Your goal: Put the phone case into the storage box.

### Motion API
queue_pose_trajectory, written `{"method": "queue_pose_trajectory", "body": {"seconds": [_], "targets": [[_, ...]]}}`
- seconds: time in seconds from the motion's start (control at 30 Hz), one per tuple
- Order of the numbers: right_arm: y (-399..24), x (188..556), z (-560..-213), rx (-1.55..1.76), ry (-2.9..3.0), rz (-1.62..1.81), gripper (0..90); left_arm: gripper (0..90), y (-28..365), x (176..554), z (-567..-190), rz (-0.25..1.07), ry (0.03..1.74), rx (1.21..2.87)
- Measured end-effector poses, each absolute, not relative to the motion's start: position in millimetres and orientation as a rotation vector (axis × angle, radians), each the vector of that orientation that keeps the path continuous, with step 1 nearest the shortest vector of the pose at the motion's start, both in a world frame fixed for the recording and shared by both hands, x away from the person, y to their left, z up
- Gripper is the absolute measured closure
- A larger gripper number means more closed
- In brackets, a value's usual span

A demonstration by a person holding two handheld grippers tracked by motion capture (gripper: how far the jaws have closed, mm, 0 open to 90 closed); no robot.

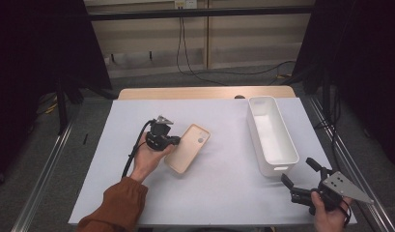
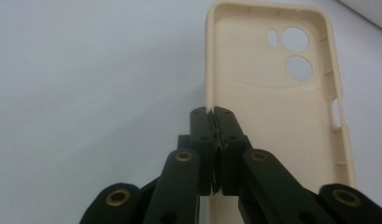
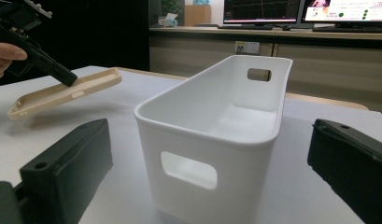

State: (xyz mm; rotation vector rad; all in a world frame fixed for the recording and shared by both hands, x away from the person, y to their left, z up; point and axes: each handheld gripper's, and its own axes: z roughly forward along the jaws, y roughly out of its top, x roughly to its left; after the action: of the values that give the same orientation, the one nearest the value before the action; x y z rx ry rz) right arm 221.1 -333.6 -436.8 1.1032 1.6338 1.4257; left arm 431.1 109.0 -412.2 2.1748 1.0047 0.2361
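White sheeting covers the surface (image 1: 219, 193), and we take the white bin (image 1: 271, 133) as the landmark for every position below.

Well to the left of the bin, we hold the cream phone case (image 1: 188, 147) in the left gripper (image 1: 172, 141). In the left gripper view the jaws are clenched on the long side wall of the case (image 2: 272, 107), inner face up, camera cut-outs at the end away from the gripper. Gripping the thin wall rather than the broad back gives the narrow jaws something they can span.

In the right gripper view the case (image 3: 62, 93) is tilted, its gripped edge raised and a shadow beneath it on the sheet; we cannot tell whether its low end touches the sheet. We judge that the tilt follows from the one-edge grip: the free side hangs under its own weight.

The right gripper (image 1: 300, 180) waits just in front of the near end of the bin, jaws spread wide with nothing between them, aimed at the handle slot (image 3: 188, 170). We judge that this position is for steadying the bin while the case is carried across and lowered in.

The bin stands upright and empty.
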Motion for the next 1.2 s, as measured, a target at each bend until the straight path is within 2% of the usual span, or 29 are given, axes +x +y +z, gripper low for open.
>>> {"method": "queue_pose_trajectory", "body": {"seconds": [0.57, 1.2], "targets": [[-333.0, 221.3, -436.9, 1.104, 1.638, 1.425, 0.0, 87.8, 118.4, 423.4, -407.4, 0.295, 0.970, 2.097], [-333.2, 220.9, -436.6, 1.106, 1.631, 1.426, 0.0, 87.8, 130.7, 405.7, -392.2, 0.414, 0.902, 1.930]]}}
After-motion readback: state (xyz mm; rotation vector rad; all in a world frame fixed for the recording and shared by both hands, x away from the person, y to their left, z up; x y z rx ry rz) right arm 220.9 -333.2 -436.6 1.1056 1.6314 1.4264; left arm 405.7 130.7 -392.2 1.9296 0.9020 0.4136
